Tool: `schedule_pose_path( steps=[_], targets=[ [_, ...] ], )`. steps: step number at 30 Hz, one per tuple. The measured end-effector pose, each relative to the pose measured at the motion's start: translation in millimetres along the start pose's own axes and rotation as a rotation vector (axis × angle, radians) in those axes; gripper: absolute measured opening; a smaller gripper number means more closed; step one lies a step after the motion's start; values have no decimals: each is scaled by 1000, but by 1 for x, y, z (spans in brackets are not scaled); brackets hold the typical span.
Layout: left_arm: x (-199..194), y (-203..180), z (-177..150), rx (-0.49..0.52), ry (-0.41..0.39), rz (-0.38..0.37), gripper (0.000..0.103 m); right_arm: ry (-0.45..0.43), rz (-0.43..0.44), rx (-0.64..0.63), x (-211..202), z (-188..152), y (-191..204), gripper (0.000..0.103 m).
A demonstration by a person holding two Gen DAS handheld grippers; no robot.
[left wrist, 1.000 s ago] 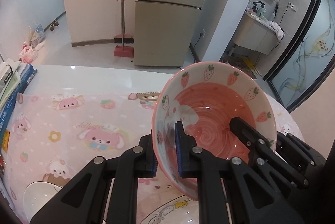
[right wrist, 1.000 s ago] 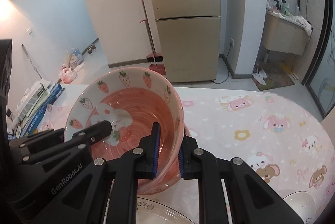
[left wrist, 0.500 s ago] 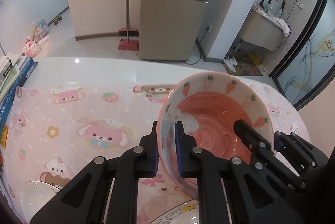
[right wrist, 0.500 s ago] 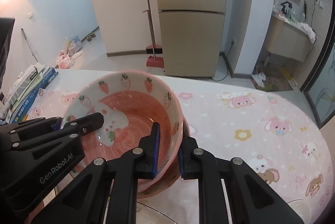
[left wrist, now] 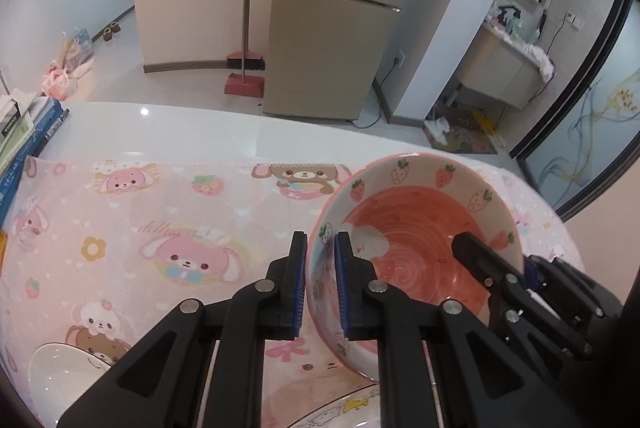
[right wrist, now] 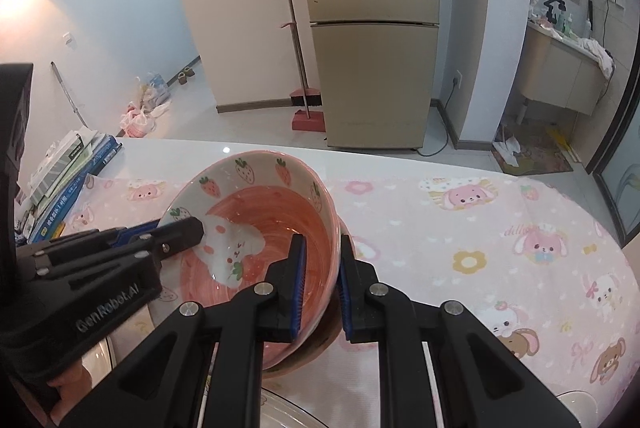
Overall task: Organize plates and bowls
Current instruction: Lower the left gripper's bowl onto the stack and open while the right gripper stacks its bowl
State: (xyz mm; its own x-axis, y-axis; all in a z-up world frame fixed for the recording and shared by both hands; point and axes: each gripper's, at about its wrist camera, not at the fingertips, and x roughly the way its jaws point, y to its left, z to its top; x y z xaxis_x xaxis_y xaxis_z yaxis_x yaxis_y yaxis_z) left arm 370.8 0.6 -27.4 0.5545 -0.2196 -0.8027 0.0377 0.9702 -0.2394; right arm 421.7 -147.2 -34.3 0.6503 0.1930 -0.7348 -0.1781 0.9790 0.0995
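Note:
A pink bowl with strawberries on its rim hangs low over the pink cartoon tablecloth, held from both sides. My left gripper is shut on its left rim, one pad inside and one outside. My right gripper is shut on the opposite rim in the same way. In the right wrist view the rim of a second bowl shows just beneath it; whether they touch I cannot tell.
A white plate with cartoon print lies at the near edge under the grippers. A small white dish sits on the cloth. Stacked books line the table's left edge. A fridge and a broom stand beyond.
The bowl has tipped from a steep tilt to nearer level and sits lower in both views. Both grippers have kept their hold on its rim.

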Motion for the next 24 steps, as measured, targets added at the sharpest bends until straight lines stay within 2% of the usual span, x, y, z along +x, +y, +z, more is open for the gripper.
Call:
schedule_pose_path(
  steps=[5, 11, 17, 22, 24],
  targets=[
    [-3, 10, 3, -23, -1, -40, 9, -38, -25, -25, -4, 0, 3, 14],
    [-6, 7, 4, -10, -6, -11, 7, -55, -36, -26, -8, 4, -1, 13],
    [-9, 9, 5, -22, -7, -37, 6, -46, -33, -9, -14, 10, -6, 13],
    [-10, 6, 6, -8, -8, -21, 6, -47, -40, 0, -17, 12, -9, 13],
    [-13, 3, 6, 1, -23, -1, 10, -45, -36, 19, -18, 12, -11, 14]
  ],
)
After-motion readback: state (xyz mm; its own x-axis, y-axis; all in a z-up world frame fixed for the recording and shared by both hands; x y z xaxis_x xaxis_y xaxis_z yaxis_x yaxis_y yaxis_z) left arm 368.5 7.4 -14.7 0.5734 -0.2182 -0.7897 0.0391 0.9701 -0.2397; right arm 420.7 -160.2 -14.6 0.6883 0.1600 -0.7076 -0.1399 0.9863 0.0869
